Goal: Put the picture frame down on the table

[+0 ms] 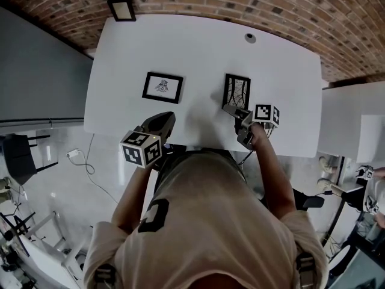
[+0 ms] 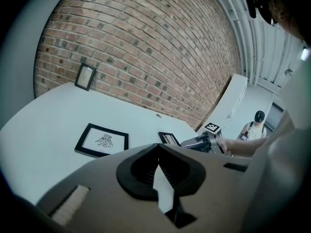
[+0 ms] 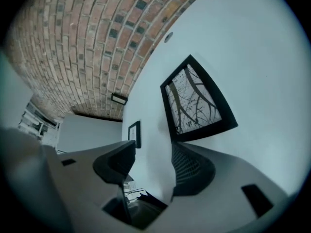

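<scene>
A black picture frame with a branch print [image 1: 236,92] [image 3: 197,101] [image 2: 169,139] lies on the white table [image 1: 283,77], right of centre. My right gripper [image 1: 230,109] [image 3: 153,149] sits just behind the frame's near edge. It is open, with nothing between the jaws and one jaw tip close to the frame's corner. A second black frame with an insect drawing [image 1: 162,87] [image 2: 103,141] lies flat to the left. My left gripper [image 1: 167,119] [image 2: 158,161] hovers at the table's front edge behind that frame, shut and empty.
A third small frame [image 1: 121,9] [image 2: 85,76] leans on the brick wall at the table's far left corner. A round cable hole [image 1: 249,38] is at the back of the table. Another white table [image 1: 355,125] stands to the right, with a person [image 2: 256,123] beyond it.
</scene>
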The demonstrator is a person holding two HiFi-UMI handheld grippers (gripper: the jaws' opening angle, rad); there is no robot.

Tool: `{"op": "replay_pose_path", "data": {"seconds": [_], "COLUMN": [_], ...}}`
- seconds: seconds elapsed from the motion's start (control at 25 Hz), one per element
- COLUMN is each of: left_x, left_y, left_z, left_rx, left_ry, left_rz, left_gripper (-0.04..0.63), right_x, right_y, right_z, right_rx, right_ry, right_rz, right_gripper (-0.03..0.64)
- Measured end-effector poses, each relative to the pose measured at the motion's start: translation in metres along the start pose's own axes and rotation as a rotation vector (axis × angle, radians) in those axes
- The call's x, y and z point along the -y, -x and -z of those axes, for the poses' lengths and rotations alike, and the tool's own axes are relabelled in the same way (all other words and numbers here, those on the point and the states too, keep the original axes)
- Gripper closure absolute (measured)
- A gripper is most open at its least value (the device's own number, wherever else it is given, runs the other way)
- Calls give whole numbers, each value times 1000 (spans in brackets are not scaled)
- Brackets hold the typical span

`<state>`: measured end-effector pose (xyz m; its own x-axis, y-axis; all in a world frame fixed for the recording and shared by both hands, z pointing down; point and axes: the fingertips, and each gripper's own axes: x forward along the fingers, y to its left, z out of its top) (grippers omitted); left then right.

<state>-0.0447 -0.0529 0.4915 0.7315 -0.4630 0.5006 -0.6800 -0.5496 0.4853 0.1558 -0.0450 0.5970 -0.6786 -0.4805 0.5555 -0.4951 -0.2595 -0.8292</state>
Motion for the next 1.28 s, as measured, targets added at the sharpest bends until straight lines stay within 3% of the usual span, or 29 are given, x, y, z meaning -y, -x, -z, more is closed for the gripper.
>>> {"op": "replay_pose_path", "data": {"seconds": [0.04,0.12,0.44,0.6,0.8,1.04,1.28], "left_x": [0,-2,-18,-12,-1,3,11], "left_y": [1,4,22,28,35,46,47], "left_z": [-1,-3,-16,-25,-26,-23,-17], "left_rx": [3,12,63,84,85,86,70], "left_ry": [0,-4,-19,-43,-99,-128,-160], "left_rz": [-3,-7,-41,-21,21,39,58], "left_gripper": [592,591,591,592,591,592,591], "right_x": [-9,-31,-143,-178,-189,-200,-196], "right_y": [2,7,13,26,26,20,19], "right_z": [-1,-1,28,40,53,70,80], "right_rx": [27,79,140,173,201,182,181], "right_ry": [21,71,271,315,439,512,501], "right_rz": [-26,-90,-415,-513,-422,-400,-395], "right_gripper": [418,562,604,606,606,606,606]}}
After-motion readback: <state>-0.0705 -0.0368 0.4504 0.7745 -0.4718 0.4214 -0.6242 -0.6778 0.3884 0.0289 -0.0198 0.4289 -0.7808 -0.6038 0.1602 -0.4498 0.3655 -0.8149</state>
